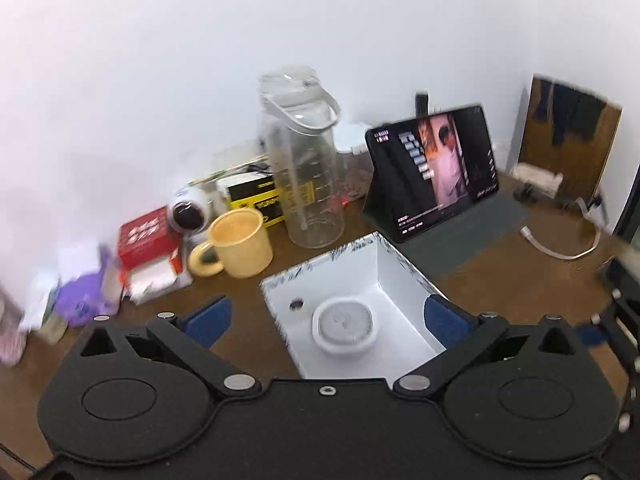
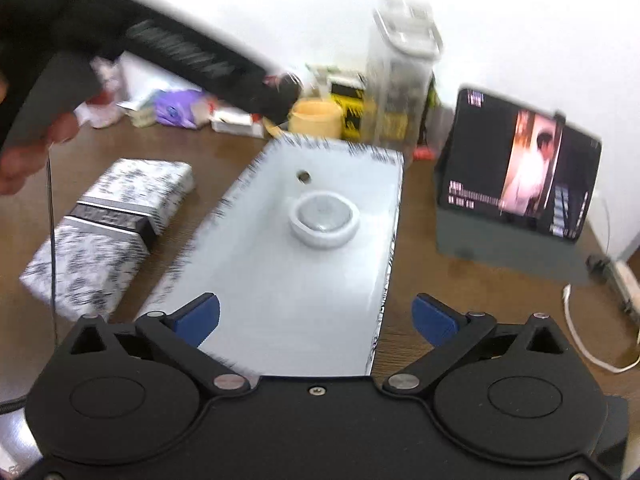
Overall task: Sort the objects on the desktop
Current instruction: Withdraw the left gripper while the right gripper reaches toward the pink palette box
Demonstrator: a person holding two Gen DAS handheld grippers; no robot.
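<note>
We have both grippers spread wide, nothing between the fingers. Left gripper (image 1: 328, 318) hangs over the near end of the white box (image 1: 394, 280), which sits open on the brown desk (image 1: 520, 280). Inside the box: a round white container (image 1: 346, 326) dead centre, plus a small dark coin-like disc (image 1: 296, 304) at its 10 o'clock (too small to identify).

From the box, yellow mug (image 1: 240, 242) is at 11 o'clock, clear jug (image 1: 302, 160) at 12, tablet (image 1: 434, 174) at 1 with its screen on.

Right gripper (image 2: 316, 318) also sits above the box's near edge. The patterned lid (image 2: 108, 232) lies flat on the desk at the box's 9 o'clock, just beside it. A hand (image 2: 24, 152) shows at far left of the right view, blurred.
</note>
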